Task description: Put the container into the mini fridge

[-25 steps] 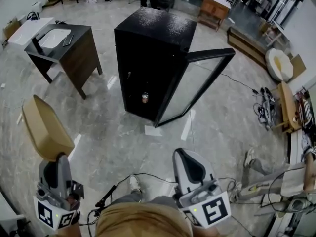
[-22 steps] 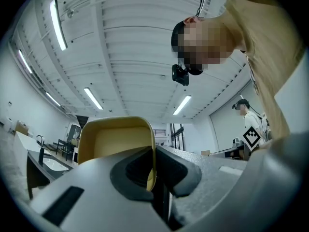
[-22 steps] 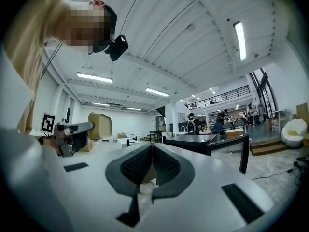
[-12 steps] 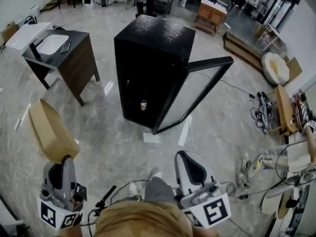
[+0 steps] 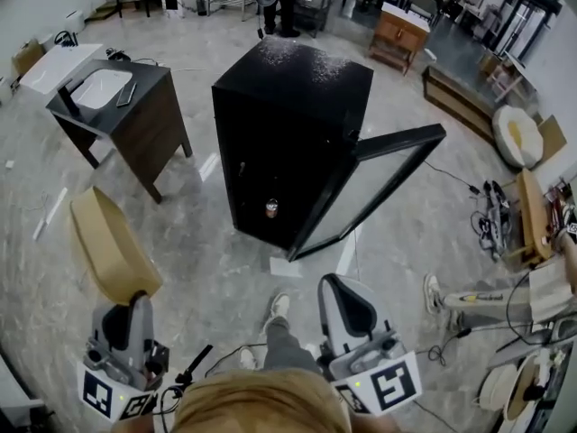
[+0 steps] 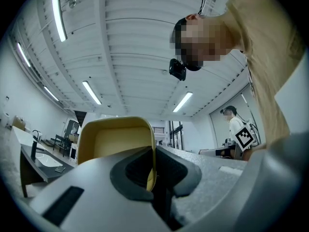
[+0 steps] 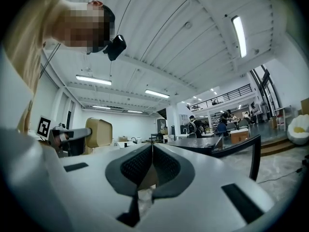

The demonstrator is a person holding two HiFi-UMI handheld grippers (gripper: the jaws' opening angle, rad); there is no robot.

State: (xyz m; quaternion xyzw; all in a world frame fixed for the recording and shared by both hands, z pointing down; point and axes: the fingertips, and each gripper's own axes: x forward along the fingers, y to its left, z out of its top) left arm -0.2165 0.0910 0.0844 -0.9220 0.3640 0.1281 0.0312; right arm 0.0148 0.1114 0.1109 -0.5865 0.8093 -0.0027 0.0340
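Note:
The black mini fridge point(image 5: 288, 133) stands on the marble floor ahead, its glass door point(image 5: 383, 188) swung open to the right; it also shows in the right gripper view point(image 7: 212, 144). A small can point(image 5: 271, 207) sits low inside. My left gripper point(image 5: 133, 298) is shut on the rim of a tan, open container point(image 5: 108, 246), held up at the left. In the left gripper view the container's yellow wall point(image 6: 116, 139) runs between the closed jaws of the left gripper point(image 6: 153, 170). My right gripper point(image 5: 335, 283) is shut and empty, seen also in its own view point(image 7: 152, 166), where the container point(image 7: 99, 132) appears at the left.
A dark wooden desk point(image 5: 135, 106) with a white basin point(image 5: 97, 87) stands left of the fridge. A sheet of paper point(image 5: 288, 266) lies before the fridge door. Cables point(image 5: 491, 215) and another person's legs point(image 5: 469, 296) are on the floor at the right. My own foot point(image 5: 278, 307) shows below.
The fridge has drawn a little closer and lower in the head view. The held container has shifted right with the left gripper. My foot has stepped forward.

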